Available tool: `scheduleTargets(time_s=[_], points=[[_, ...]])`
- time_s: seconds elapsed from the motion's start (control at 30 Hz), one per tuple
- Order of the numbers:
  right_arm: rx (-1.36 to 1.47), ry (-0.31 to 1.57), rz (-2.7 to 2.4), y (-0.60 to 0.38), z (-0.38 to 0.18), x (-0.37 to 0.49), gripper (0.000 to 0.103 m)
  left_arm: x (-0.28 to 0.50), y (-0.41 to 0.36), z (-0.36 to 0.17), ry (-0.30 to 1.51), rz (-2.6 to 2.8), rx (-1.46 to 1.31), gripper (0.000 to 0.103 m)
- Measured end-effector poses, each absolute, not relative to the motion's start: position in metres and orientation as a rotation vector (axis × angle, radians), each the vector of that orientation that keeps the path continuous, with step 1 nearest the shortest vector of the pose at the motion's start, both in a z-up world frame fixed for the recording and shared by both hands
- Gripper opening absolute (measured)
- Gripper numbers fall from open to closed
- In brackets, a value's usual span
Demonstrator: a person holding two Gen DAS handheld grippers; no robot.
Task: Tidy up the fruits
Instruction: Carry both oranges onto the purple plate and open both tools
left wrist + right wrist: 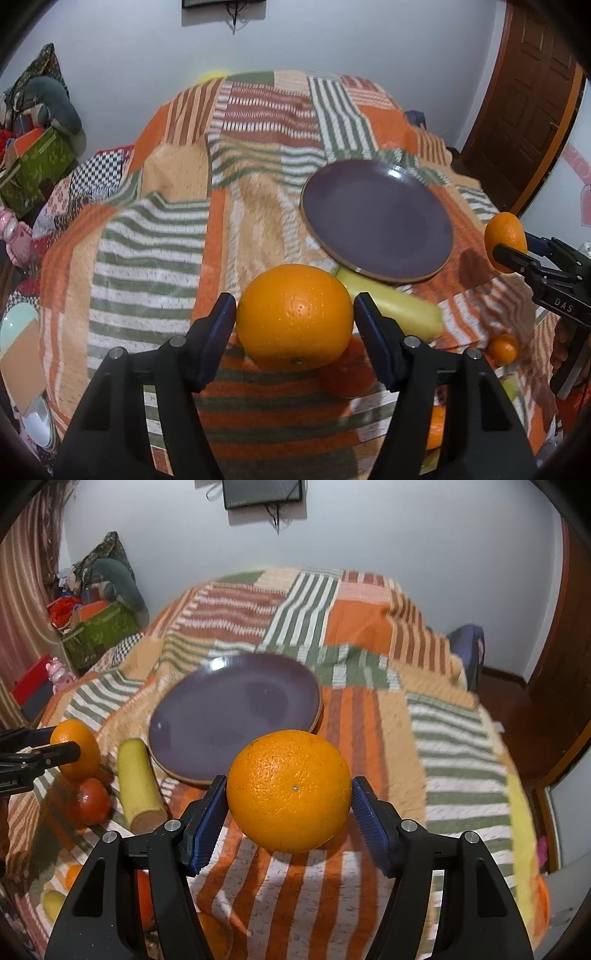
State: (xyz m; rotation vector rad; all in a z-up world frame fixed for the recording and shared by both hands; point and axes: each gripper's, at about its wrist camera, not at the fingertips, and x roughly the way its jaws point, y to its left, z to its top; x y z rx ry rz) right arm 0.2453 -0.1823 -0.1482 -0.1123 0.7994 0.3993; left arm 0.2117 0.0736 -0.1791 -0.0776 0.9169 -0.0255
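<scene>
My left gripper (294, 314) is shut on a large orange (294, 315) and holds it above the striped cloth, in front of the dark purple plate (376, 218). My right gripper (289, 794) is shut on a second orange (289, 791), held near the plate (229, 716). Each view shows the other gripper with its orange, at the right edge of the left wrist view (505, 242) and at the left edge of the right wrist view (75, 747). The plate has nothing on it.
A yellow banana-like fruit (139, 786) lies beside the plate on the patchwork cloth (155, 236). A red tomato (92, 799) and small oranges (503, 348) lie near it. A green box (99, 633) stands at the far left; a wooden door (524, 88) at the right.
</scene>
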Motion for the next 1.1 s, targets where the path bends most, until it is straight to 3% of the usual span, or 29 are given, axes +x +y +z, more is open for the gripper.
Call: scheduleTargets(time_s=[0.53,1.1], points=[[-0.141,0.634,0.424,-0.168,-0.091,0.262,0.063,0.245,0.045,-0.115,0.78,-0.076,-0.03,0.065],[-0.156,0.659,0.456,-0.131,-0.12,0.318,0.063,0.327,0.036,-0.136,0.821,-0.09,-0.006,0.065]])
